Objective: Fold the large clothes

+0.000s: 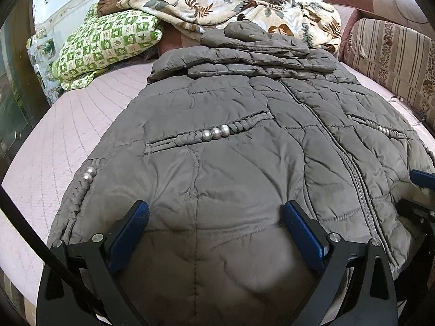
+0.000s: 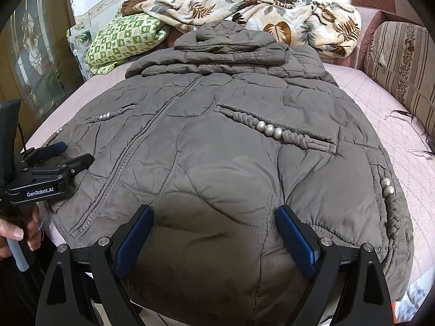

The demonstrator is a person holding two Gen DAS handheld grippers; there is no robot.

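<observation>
A grey quilted puffer jacket (image 1: 231, 141) lies front up on the bed, zipped, hood at the far end, sleeves folded across the chest; it also fills the right wrist view (image 2: 225, 146). Braided pocket trims carry pearl beads (image 1: 216, 133). My left gripper (image 1: 214, 217) is open, its blue pads straddling the puffed hem on the jacket's left half. My right gripper (image 2: 214, 217) is open over the hem of the right half. The left gripper also shows in the right wrist view (image 2: 70, 154), and the right gripper at the left wrist view's edge (image 1: 418, 190).
The bed has a pink quilted cover (image 1: 70, 141). At its far end lie a green checked pillow (image 1: 108, 43) and a crumpled leaf-print blanket (image 1: 244, 8). A striped sofa cushion (image 1: 394, 54) runs along the right side. A glass-panelled door (image 2: 35, 54) stands left.
</observation>
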